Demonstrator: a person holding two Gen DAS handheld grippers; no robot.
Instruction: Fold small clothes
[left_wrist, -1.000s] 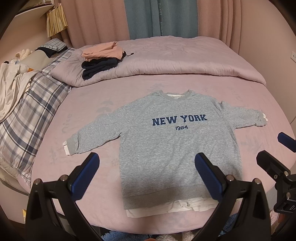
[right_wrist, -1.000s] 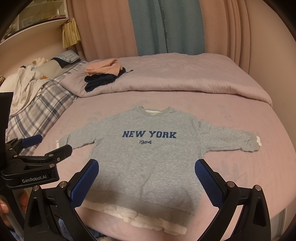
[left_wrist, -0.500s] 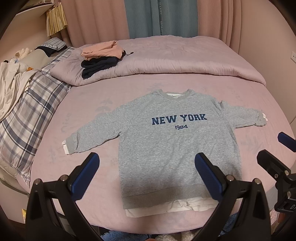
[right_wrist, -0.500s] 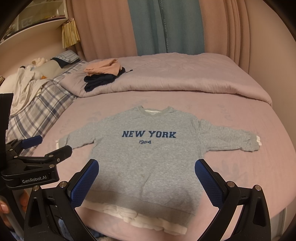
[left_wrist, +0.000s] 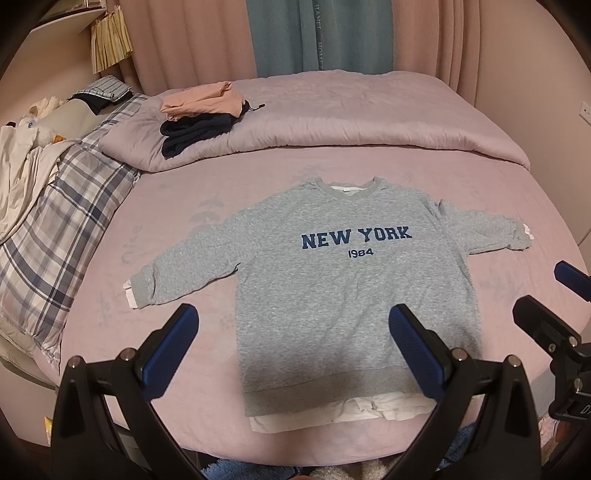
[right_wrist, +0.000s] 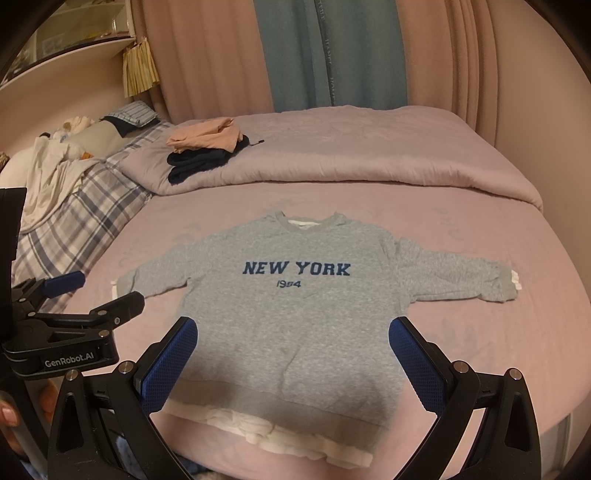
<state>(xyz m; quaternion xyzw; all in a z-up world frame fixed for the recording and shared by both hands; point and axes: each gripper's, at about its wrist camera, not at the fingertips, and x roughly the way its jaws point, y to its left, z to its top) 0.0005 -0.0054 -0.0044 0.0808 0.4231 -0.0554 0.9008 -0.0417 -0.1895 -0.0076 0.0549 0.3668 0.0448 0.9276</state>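
Observation:
A grey sweatshirt (left_wrist: 343, 280) (right_wrist: 295, 306) printed NEW YORK 1984 lies flat, front up, on the pink bed, both sleeves spread out and a white hem showing at the bottom. My left gripper (left_wrist: 291, 347) hovers open above the near hem, nothing between its blue pads. My right gripper (right_wrist: 295, 354) is open too, above the hem's near edge. Each gripper shows at the edge of the other's view: the right gripper (left_wrist: 546, 302) at the far right, the left gripper (right_wrist: 92, 295) at the left near the left cuff.
A folded stack, a peach garment (left_wrist: 203, 99) over a dark navy one (left_wrist: 192, 134), rests on the rolled pink duvet (left_wrist: 369, 118) at the back. A plaid pillow (left_wrist: 55, 221) and white cloths (left_wrist: 18, 177) lie left. Curtains hang behind the bed.

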